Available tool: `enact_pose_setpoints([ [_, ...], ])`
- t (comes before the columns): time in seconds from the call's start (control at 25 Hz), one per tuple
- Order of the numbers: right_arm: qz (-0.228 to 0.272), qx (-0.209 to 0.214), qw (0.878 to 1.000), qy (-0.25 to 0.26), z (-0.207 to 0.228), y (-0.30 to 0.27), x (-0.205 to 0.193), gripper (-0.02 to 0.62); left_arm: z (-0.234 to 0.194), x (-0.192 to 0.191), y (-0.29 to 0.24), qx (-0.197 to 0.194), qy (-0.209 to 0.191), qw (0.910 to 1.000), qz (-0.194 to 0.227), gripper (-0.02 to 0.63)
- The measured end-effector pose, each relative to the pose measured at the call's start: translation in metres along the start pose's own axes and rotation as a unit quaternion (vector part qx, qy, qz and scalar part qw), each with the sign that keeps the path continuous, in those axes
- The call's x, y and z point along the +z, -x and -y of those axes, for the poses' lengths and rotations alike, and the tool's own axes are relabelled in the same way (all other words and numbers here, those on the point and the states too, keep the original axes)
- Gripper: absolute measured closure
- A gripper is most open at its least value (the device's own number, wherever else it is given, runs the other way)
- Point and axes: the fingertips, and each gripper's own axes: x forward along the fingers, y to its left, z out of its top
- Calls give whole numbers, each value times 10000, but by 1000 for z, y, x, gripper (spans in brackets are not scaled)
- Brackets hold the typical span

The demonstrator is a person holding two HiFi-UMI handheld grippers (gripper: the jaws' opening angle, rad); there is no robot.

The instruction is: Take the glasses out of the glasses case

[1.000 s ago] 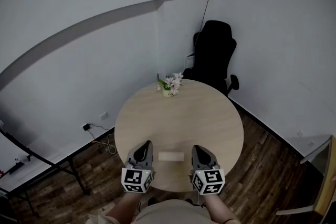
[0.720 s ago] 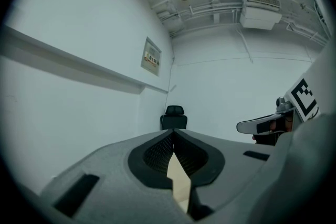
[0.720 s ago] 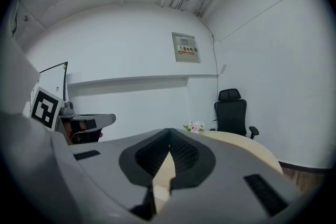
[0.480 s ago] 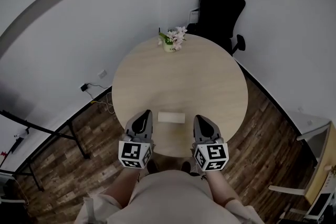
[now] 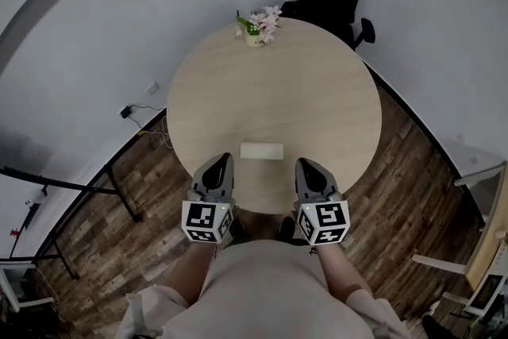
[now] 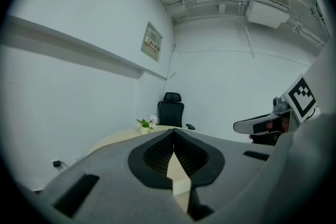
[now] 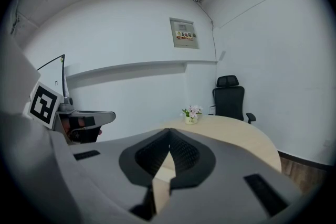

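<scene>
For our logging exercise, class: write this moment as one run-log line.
left claw: shut, empty | right claw: shut, empty | glasses case: on table, just ahead between claws, untouched

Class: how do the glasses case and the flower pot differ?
The glasses case is a low, pale oblong lying flat near the person's edge; the flower pot stands upright at the far edge. The glasses case is plain; the flower pot carries pale blooms and green leaves. Both rest on the table.
</scene>
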Motion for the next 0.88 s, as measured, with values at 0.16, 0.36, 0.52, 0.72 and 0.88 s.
enact_pose_setpoints([
  [0.16,-37,-33,10000,-70,3,1,-6,582,2,-8,-4,-59,-46,9999,-74,597],
  [0.36,-55,-60,9999,-95,5,2,-8,581,4,-16,-7,-98,-135,9997,-195,597],
  [0.52,-70,-68,9999,-117,7,2,-10,581,8,-25,-12,-208,-426,9980,-412,597],
  [0.72,-114,-65,9997,-200,6,2,-13,581,14,-33,-17,-401,-1133,9905,-669,597],
  [0.88,-167,-56,9996,-202,6,2,-15,582,21,-45,-22,-544,-1968,9743,-955,597],
])
